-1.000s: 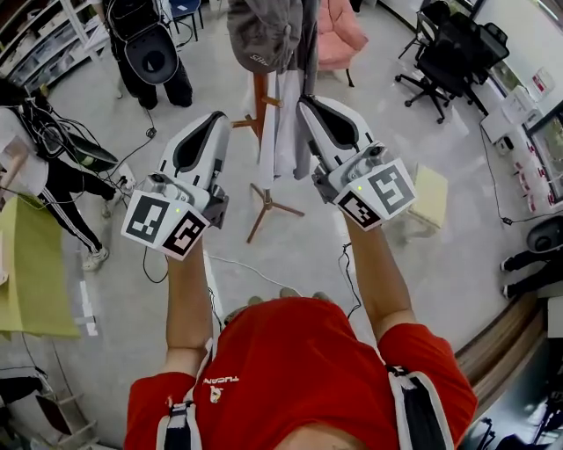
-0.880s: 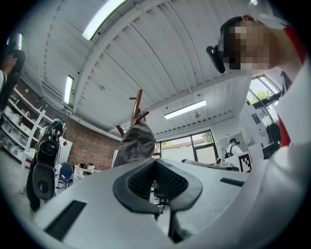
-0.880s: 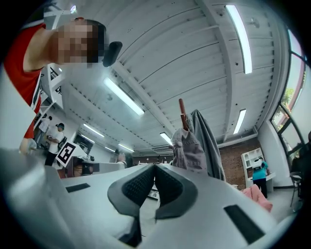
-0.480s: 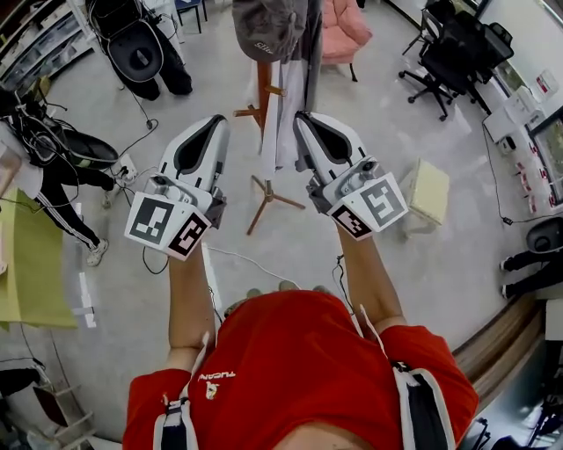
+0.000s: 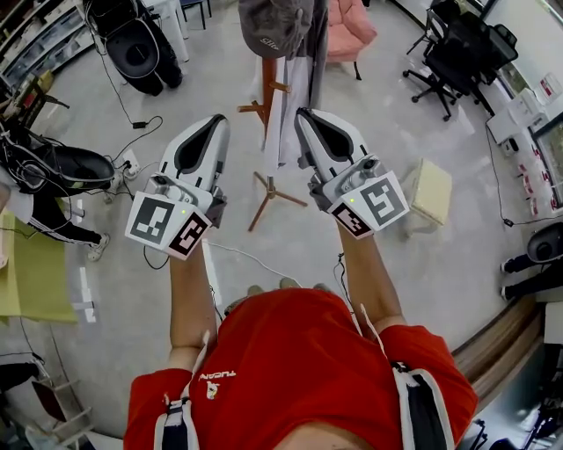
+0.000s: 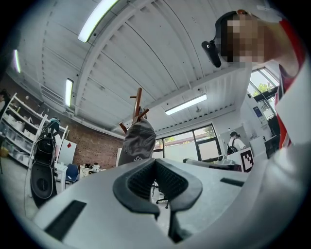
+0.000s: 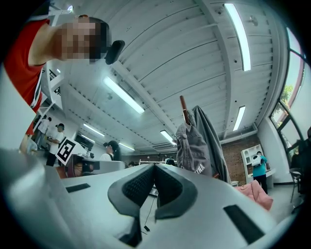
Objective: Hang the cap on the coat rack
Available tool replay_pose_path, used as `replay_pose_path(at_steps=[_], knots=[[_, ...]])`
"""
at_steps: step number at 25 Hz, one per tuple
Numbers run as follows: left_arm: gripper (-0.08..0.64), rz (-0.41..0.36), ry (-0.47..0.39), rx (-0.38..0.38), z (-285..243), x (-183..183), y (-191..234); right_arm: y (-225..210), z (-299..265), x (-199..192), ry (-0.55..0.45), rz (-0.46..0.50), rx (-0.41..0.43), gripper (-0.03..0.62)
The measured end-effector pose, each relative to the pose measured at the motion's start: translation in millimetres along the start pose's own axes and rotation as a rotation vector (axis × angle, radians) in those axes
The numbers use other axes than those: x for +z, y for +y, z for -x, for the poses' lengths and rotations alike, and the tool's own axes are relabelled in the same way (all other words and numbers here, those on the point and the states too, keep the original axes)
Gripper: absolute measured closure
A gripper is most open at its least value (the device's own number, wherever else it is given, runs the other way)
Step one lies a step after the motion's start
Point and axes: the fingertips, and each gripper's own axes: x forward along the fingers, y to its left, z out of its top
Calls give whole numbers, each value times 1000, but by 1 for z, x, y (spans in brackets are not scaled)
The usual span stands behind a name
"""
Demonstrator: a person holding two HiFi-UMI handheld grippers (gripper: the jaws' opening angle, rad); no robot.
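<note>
A grey cap (image 5: 271,28) hangs at the top of the wooden coat rack (image 5: 267,81), beside a white garment and a grey jacket (image 5: 310,44). Both grippers are held in front of the rack, below the cap and apart from it. My left gripper (image 5: 215,124) is shut with nothing in it, and my right gripper (image 5: 304,117) is shut and empty too. The left gripper view looks up past the closed left gripper (image 6: 155,163) at the cap (image 6: 137,142) on the rack's pegs (image 6: 138,106). Beyond the right gripper (image 7: 154,168), the cap (image 7: 193,146) hangs against the jacket (image 7: 213,138).
The rack's three-legged base (image 5: 270,195) stands on the grey floor. A golf bag (image 5: 134,51) is at far left, a pink chair (image 5: 348,26) behind the rack, an office chair (image 5: 454,54) at far right. A cream stool (image 5: 432,192) sits right; cables cross the floor. A person (image 5: 48,167) crouches left.
Both grippers have stayed shut and drawn back a little from the rack. The cap remains hanging. The person at the left has bent lower.
</note>
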Motion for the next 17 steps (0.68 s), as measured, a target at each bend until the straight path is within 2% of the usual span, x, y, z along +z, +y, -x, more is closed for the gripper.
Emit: replay_pose_path(at_steps=[17], knots=[[552, 7, -2, 5, -1, -2, 2, -4, -4, 0, 3, 8, -4, 569]])
